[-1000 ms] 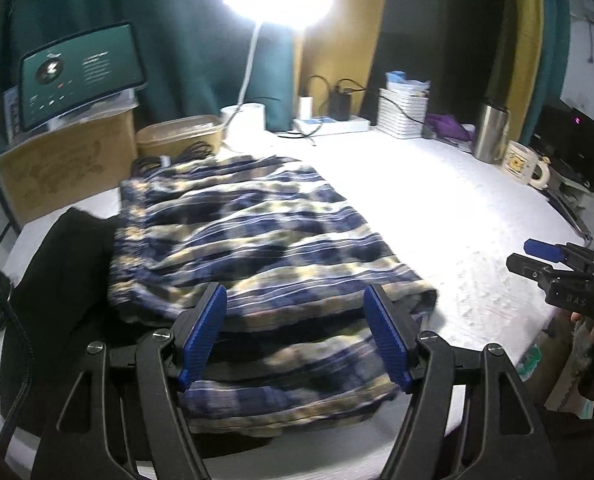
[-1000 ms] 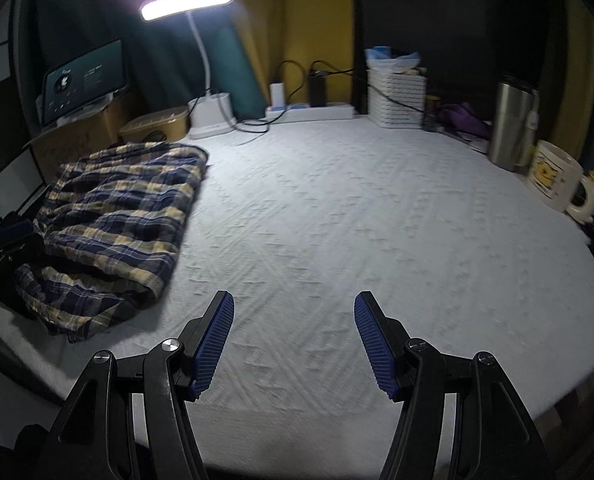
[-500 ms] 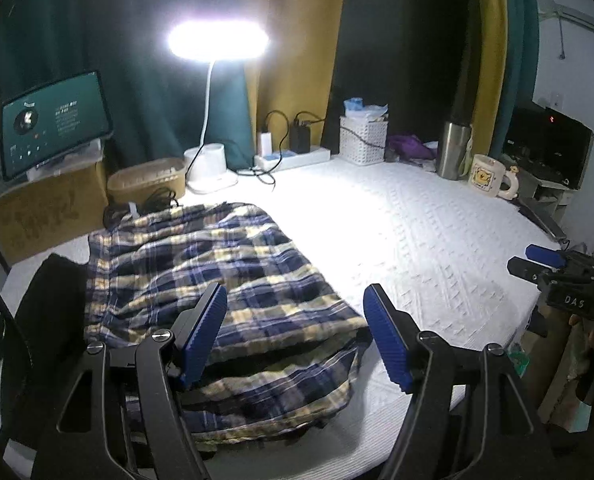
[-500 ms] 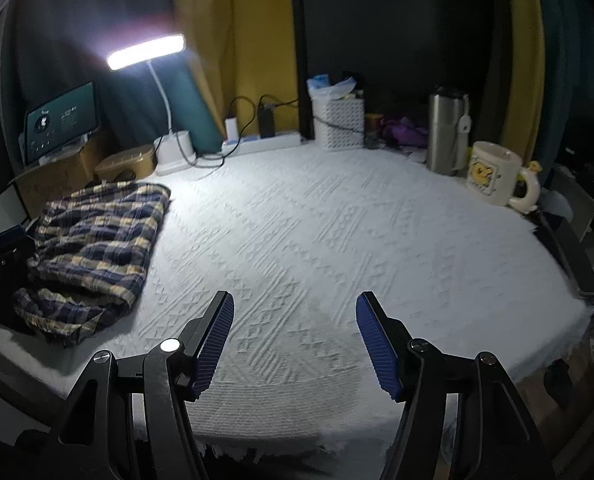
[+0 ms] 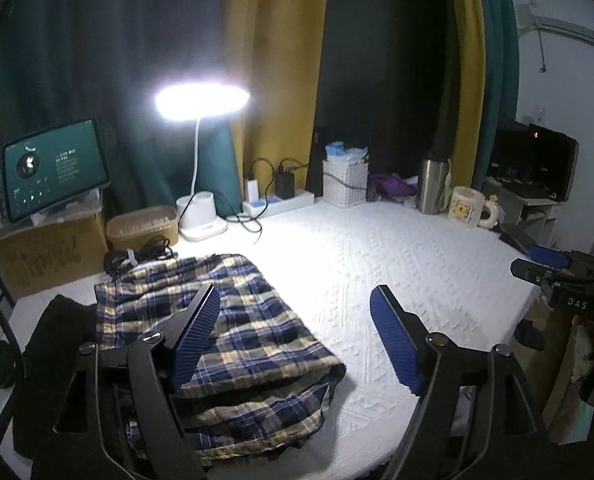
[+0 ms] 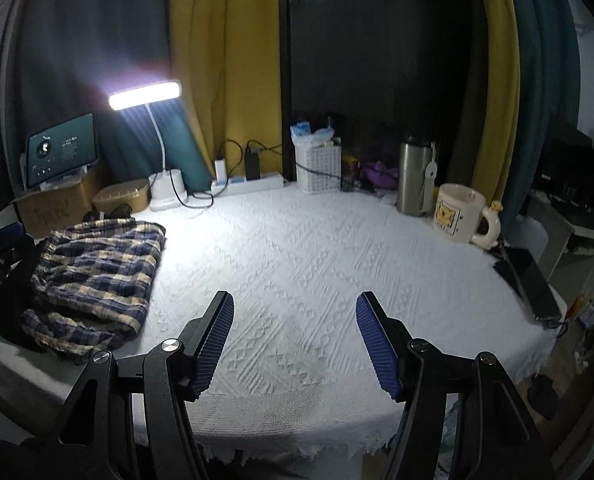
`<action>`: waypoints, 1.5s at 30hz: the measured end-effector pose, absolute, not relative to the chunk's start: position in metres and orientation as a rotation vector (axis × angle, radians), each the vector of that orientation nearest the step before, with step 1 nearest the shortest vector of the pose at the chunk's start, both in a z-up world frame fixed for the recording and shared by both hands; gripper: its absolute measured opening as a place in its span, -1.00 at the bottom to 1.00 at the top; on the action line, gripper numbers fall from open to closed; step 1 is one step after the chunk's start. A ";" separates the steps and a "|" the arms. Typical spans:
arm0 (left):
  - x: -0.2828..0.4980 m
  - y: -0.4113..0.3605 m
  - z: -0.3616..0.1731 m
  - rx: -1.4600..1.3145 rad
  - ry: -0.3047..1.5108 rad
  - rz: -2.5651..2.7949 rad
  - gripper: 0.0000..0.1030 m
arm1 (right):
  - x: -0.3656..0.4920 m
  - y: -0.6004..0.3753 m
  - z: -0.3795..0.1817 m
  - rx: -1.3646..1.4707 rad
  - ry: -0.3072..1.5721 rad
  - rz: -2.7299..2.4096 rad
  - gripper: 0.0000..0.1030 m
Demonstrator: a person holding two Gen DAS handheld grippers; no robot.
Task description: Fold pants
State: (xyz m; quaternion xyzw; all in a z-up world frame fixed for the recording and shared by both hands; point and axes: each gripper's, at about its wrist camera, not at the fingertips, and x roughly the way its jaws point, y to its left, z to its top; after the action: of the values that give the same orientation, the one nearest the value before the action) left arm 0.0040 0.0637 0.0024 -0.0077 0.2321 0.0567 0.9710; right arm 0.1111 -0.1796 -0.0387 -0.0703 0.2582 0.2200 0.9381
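Folded plaid pants in navy, yellow and white lie at the left end of a white textured tablecloth; they also show at the left in the right wrist view. My left gripper hovers above and in front of them, its jaws opening, with nothing between its blue pads. My right gripper is open and empty over the bare cloth, well to the right of the pants. It also shows at the right edge of the left wrist view.
A lit desk lamp, a tablet on a cardboard box, a power strip, a white basket, a steel tumbler and a mug line the back. A black garment lies left of the pants.
Both grippers rose and drew back from the table, so more of the room shows. The pants lie still. The left jaws stand a little wider.
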 end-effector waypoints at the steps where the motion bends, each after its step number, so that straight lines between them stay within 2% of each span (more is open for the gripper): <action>1: 0.002 0.062 0.006 -0.013 0.459 0.113 0.51 | 0.109 -0.181 -0.034 -0.142 0.516 0.451 0.28; 4: -0.004 0.057 0.017 -0.005 0.422 0.114 0.51 | 0.100 -0.184 -0.021 -0.140 0.482 0.449 0.28; 7: -0.010 0.053 0.027 0.003 0.388 0.111 0.62 | 0.092 -0.188 -0.007 -0.135 0.447 0.445 0.29; 11: -0.018 0.046 0.039 0.026 0.354 0.104 0.66 | 0.080 -0.191 0.009 -0.131 0.405 0.446 0.60; 19: -0.033 0.045 0.055 0.022 0.267 0.142 0.81 | 0.056 -0.195 0.036 -0.130 0.329 0.439 0.63; 23: -0.042 0.043 0.061 0.035 0.227 0.140 0.82 | 0.046 -0.196 0.048 -0.126 0.293 0.441 0.80; 28: -0.049 0.042 0.070 0.053 0.179 0.153 0.97 | 0.037 -0.199 0.060 -0.115 0.256 0.441 0.80; 40: -0.064 0.034 0.093 0.088 0.114 0.168 0.98 | 0.021 -0.192 0.080 -0.140 0.204 0.413 0.83; 45: -0.069 0.041 0.097 0.055 0.112 0.162 0.98 | 0.015 -0.191 0.094 -0.133 0.173 0.369 0.95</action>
State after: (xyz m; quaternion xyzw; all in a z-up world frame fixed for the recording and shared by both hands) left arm -0.0693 0.0414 0.0966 0.0275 0.0558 0.0808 0.9948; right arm 0.0148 -0.1913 0.0937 -0.0662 0.0861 0.1831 0.9771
